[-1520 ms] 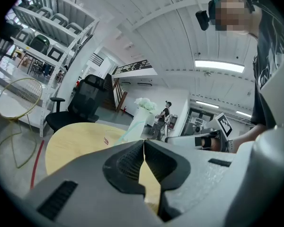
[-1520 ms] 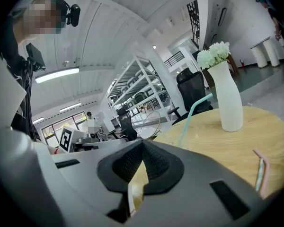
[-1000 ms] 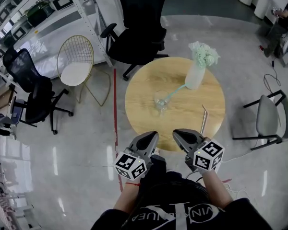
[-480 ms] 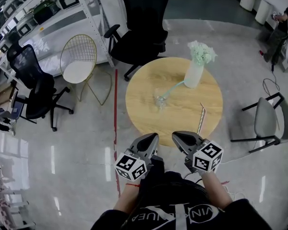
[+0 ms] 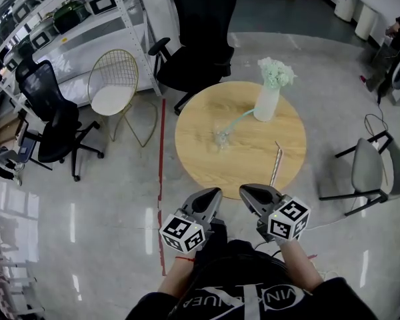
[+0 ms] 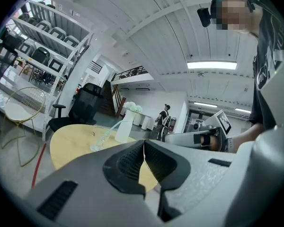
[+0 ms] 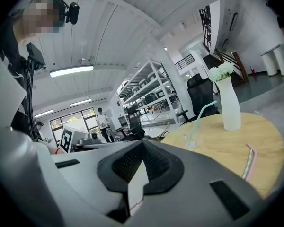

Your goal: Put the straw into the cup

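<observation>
Round and wooden, the surface [image 5: 207,162] stands on a glossy grey floor [image 5: 107,212] with a black office chair [image 5: 200,39] behind it, a gold wire chair [image 5: 117,89] to its left and a grey chair [image 5: 368,165] to its right; metal shelving [image 5: 87,12] fills the far left corner. Near the middle of the surface sits a clear cup [image 5: 221,139] with a teal straw [image 5: 240,119] leaning out of it toward a white vase [image 5: 266,102] of pale flowers [image 5: 275,73]; cup and vase stand apart. A second, pinkish straw [image 5: 276,157] lies flat on the surface near its right edge, well apart from the cup.

Both tools hang close to the person's body, just short of the surface's near rim. The left tool [image 5: 210,199] has its jaws pressed together with nothing between them; the right tool [image 5: 253,195] is the same, pads meeting and empty; neither touches either straw or the cup.
</observation>
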